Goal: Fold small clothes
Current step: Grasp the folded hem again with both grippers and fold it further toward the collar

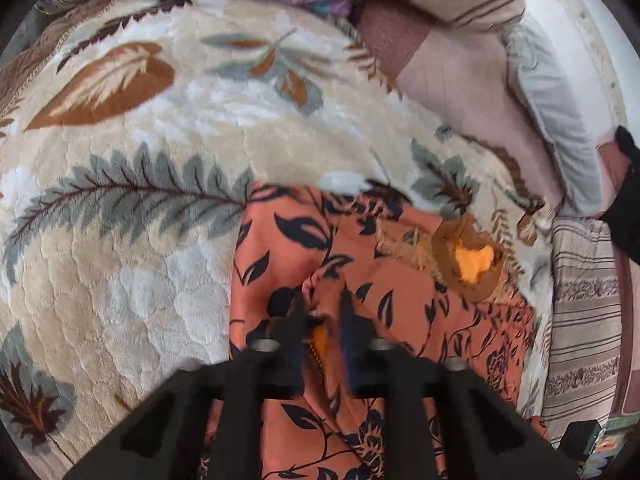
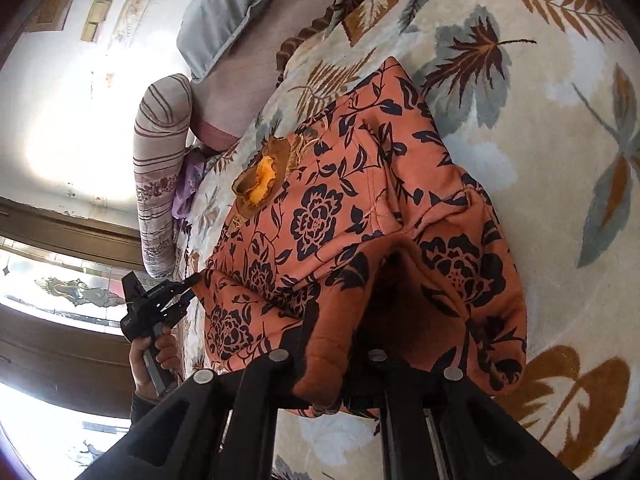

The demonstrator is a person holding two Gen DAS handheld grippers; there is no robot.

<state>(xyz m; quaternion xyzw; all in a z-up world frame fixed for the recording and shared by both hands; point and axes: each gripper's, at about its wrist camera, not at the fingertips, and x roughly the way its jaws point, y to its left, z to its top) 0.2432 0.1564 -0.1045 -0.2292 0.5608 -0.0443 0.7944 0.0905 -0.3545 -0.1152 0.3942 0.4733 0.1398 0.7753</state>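
The orange flowered garment lies on the bed's leaf-patterned blanket. Both grippers, left and right, pinch its near edge. Lift evenly, keeping the edge taut, and fold it toward the far side.

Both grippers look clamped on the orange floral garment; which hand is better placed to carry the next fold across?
Probably the right gripper: it pinches a raised hem fold of the orange floral garment, most of which lies ahead. The left gripper also pinches cloth, a small ridge.
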